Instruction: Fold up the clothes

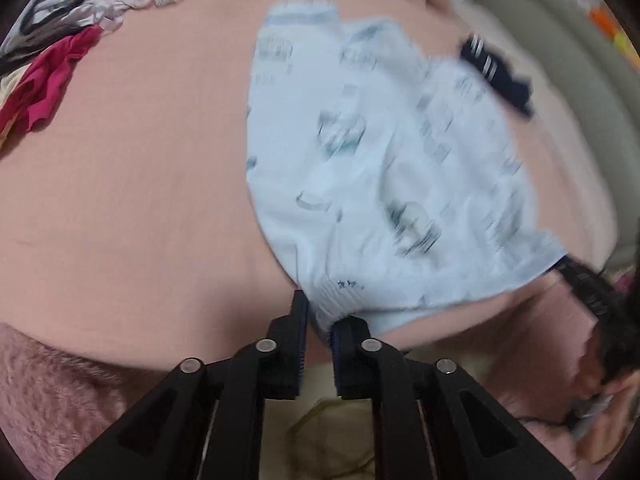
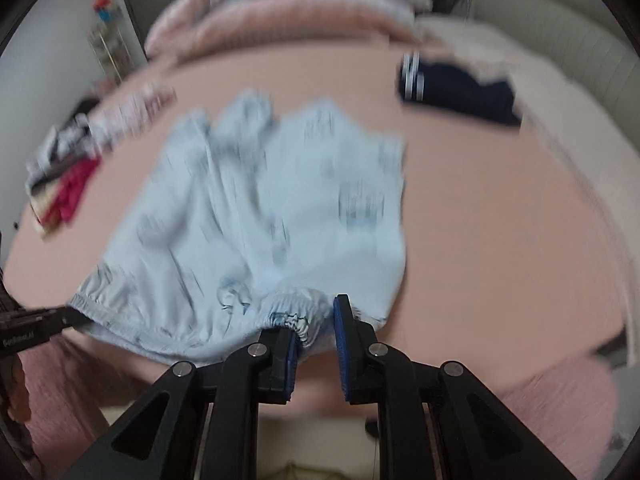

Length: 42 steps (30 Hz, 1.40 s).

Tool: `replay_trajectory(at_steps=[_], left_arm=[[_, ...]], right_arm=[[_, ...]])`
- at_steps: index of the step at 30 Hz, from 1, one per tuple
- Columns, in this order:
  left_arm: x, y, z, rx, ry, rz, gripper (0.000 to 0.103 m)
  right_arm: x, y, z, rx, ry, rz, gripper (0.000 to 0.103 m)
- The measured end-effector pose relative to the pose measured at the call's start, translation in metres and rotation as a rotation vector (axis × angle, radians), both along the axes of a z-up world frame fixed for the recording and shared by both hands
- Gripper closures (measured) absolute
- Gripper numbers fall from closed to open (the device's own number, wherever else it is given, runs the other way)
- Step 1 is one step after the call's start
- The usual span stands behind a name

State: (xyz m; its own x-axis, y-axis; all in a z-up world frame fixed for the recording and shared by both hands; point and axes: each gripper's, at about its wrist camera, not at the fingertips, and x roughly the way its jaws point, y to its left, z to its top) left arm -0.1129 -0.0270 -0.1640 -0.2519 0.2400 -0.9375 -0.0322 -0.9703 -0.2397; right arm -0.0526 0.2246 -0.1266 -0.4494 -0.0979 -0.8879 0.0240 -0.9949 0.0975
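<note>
Pale blue printed shorts (image 1: 380, 160) (image 2: 260, 220) lie spread on the pink bed sheet (image 1: 140, 180) (image 2: 500, 220), legs pointing away and elastic waistband nearest me. My left gripper (image 1: 320, 316) is shut on one gathered end of the waistband, which fills the narrow gap between its pads. My right gripper (image 2: 316, 320) pinches the other end, with the bunched elastic against its left pad. Each gripper also shows as a black shape at the edge of the other's view, at the waistband's far end. Both views are blurred.
A pile of clothes with a red garment (image 1: 44, 88) (image 2: 72, 188) lies at the far left of the bed. A folded navy garment with white stripes (image 1: 496, 72) (image 2: 456, 88) lies at the far right. Pillows (image 2: 280, 12) sit beyond. A fuzzy pink blanket (image 1: 48, 392) (image 2: 560, 400) covers the near edge.
</note>
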Motion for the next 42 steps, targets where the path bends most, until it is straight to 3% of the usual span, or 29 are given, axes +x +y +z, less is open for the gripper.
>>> replay_trajectory(at_steps=[2,4,9,11,13,15,17,20,24,28,30,31,32,33,36,42], left_arm=[[0.002,0.005,0.003,-0.05,0.019,-0.032,0.058],[0.005,0.011,0.017,-0.067,0.086,-0.075,0.049],[0.012,0.027,0.036,-0.17,0.244,-0.227,0.049],[0.01,0.04,0.036,-0.21,0.264,-0.305,0.049],[0.018,0.054,0.038,-0.203,0.277,-0.34,0.049],[0.019,0.076,0.03,-0.136,0.258,-0.399,0.049],[0.021,0.092,0.021,-0.162,0.256,-0.444,0.049],[0.012,0.105,0.008,-0.191,0.249,-0.449,0.049],[0.0,0.108,-0.007,-0.164,0.185,-0.439,0.05],[0.006,0.108,0.002,-0.133,0.227,-0.444,0.05],[0.002,0.109,0.0,-0.186,0.24,-0.422,0.05],[-0.002,0.108,-0.002,-0.228,0.25,-0.396,0.062],[-0.011,0.102,-0.004,-0.251,0.238,-0.34,0.092],[-0.019,0.096,-0.005,-0.269,0.227,-0.284,0.098],[-0.028,0.062,0.017,-0.185,0.268,-0.112,0.098],[-0.016,0.018,0.068,-0.247,0.415,0.07,0.098]], right_arm=[[0.008,0.005,-0.008,-0.029,-0.022,-0.006,0.088],[0.012,0.009,-0.007,-0.038,-0.017,-0.007,0.088],[0.007,0.016,0.016,-0.112,0.056,0.002,0.088],[0.002,0.012,0.023,-0.135,0.081,0.015,0.088],[-0.001,0.007,0.028,-0.146,0.102,0.031,0.088],[0.001,0.004,0.03,-0.142,0.115,0.049,0.088],[0.002,0.002,0.028,-0.145,0.119,0.062,0.088],[0.001,0.004,0.025,-0.167,0.111,0.054,0.088],[0.006,0.009,0.028,-0.19,0.119,0.038,0.088],[0.007,0.017,0.03,-0.223,0.125,0.007,0.088],[0.006,0.019,0.031,-0.245,0.135,-0.003,0.088],[0.006,0.019,0.031,-0.255,0.141,-0.002,0.088],[0.006,0.018,0.031,-0.263,0.143,0.003,0.088],[0.005,0.015,0.03,-0.259,0.137,0.013,0.087],[0.004,0.003,0.02,-0.21,0.089,0.055,0.084],[0.007,-0.024,-0.017,-0.123,-0.037,0.128,0.083]])
